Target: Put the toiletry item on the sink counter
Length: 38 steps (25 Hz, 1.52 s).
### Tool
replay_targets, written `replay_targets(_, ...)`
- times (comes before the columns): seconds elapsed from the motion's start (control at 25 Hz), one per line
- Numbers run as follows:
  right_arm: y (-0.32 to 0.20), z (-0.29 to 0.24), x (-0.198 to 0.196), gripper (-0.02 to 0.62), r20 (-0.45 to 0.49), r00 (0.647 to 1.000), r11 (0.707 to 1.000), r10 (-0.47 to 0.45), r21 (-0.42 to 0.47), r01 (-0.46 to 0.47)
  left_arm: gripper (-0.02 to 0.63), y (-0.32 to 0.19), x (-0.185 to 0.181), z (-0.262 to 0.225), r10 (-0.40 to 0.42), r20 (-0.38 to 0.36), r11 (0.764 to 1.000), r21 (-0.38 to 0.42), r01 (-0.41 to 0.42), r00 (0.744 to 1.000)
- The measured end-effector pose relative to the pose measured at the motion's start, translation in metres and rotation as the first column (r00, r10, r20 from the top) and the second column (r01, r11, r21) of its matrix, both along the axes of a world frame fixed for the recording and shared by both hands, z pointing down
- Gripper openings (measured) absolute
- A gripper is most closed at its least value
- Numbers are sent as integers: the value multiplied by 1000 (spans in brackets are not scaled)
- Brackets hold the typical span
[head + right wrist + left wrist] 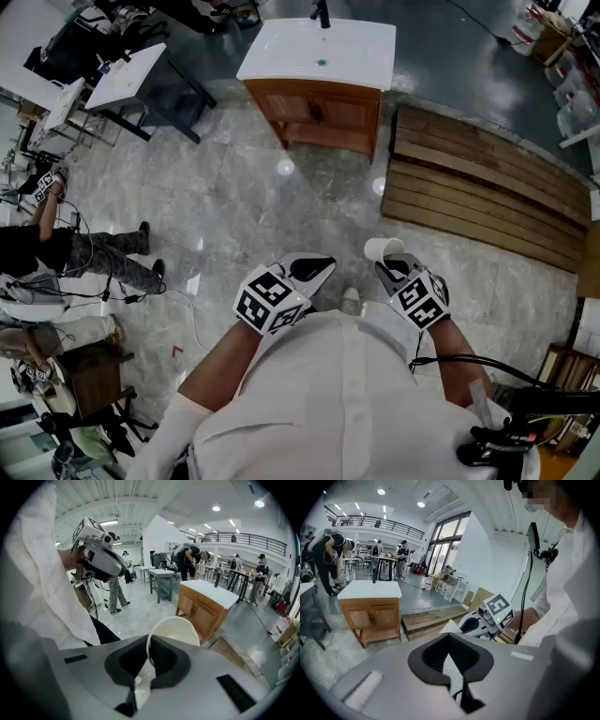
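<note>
In the right gripper (149, 654) jaws, a plain white cup (174, 631), rim-held; left gripper (450, 638) jaws together, empty.

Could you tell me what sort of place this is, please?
Probably a large lab or workshop hall: a freestanding sink vanity stands on open polished floor, with worktables and a mezzanine railing.

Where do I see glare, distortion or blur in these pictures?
Head view: two lamp reflections glare on the glossy floor. Left gripper view: strong fisheye with black corners; the left tongs, close to the lens, look soft. Right gripper view: the same fisheye; the white cup in the right tongs is fairly sharp, and a ceiling lamp is blown out.
</note>
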State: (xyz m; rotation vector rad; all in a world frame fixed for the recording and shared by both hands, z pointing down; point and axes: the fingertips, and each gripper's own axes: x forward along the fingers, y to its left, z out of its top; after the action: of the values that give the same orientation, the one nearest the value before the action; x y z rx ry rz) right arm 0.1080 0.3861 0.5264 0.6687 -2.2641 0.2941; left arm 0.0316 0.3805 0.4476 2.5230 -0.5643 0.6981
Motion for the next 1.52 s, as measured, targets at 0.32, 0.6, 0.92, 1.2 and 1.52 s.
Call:
replay_targets(0.32, -51, -2, -37, 9, -20, 1000, 1000, -7, 26, 7, 6, -50, -44, 4, -31, -28, 999, 9, 31, 999)
replay_targets(0.6, -120, -1, -74, 9, -57, 998, 999, 36, -9, -37, 5, -130, -79, 8, 31, -63, 999, 17, -30, 998)
replay_targets(0.92, -213, -8, -122, 10, -85, 988, 991, 127, -39, -131, 6, -217, -143, 0, 116, -95, 993, 25, -114, 989)
replay_targets(1.2, -284, -19, -140, 10, -124, 976, 984, 178, -10, -181, 6, -279, -186, 4, 107, -101, 994, 14, -106, 989)
replay_targets(1.52, -366, -13, -127, 10, -137, 977, 986, 162, -5, -164, 6, -347, -185, 8, 82, -111, 997, 7, -82, 990)
